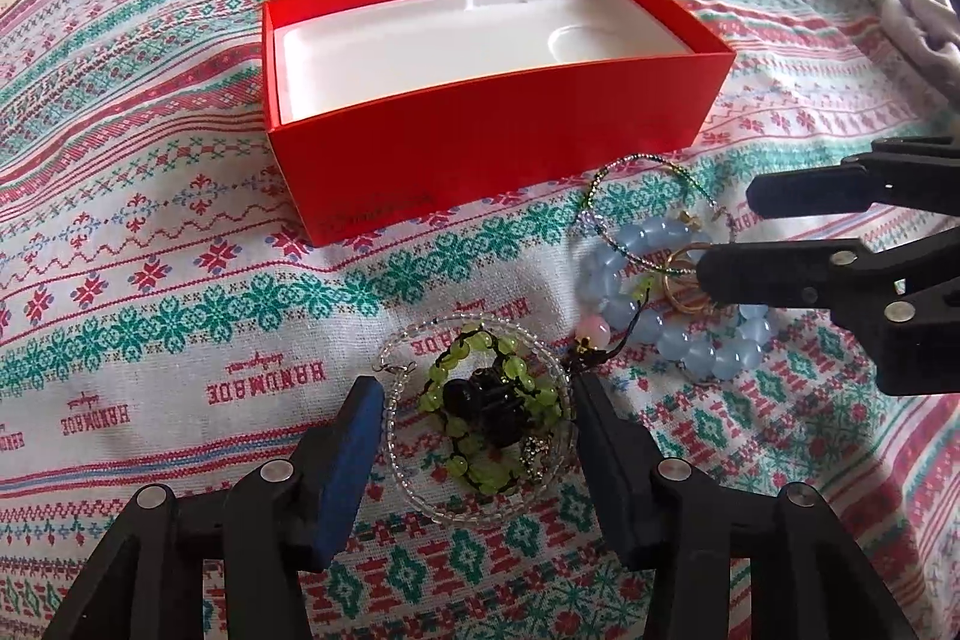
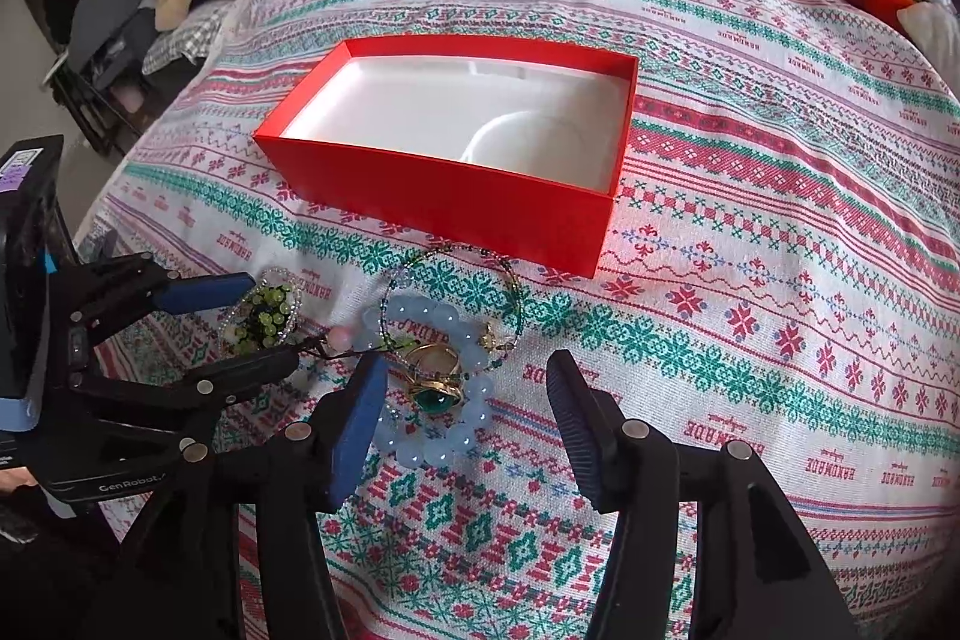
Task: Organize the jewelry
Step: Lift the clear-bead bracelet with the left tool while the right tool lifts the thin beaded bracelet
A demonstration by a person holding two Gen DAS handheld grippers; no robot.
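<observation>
Open red box (image 1: 480,142) with white insert, pale blue bead bracelet (image 2: 447,445) lying flat before it, green-stone gold ring (image 2: 435,388) inside bracelet, green bead bracelet (image 1: 492,424) beside

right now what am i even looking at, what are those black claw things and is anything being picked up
These are two hand-held grippers; a person holds one in each hand. Each carries a wide-angle camera looking forward along its two fingers, so each picture is one gripper's own view.

The left wrist view shows the left gripper with its jaws either side of a green bead bracelet lying inside a clear bead ring. The right wrist view shows the right gripper over a blue bead bracelet and a gold ring with a green stone.

Everything lies on a patterned cloth, in front of an open red box with nothing in it. Nothing is held yet: both grippers are open, their pads not pressing on anything.
</observation>
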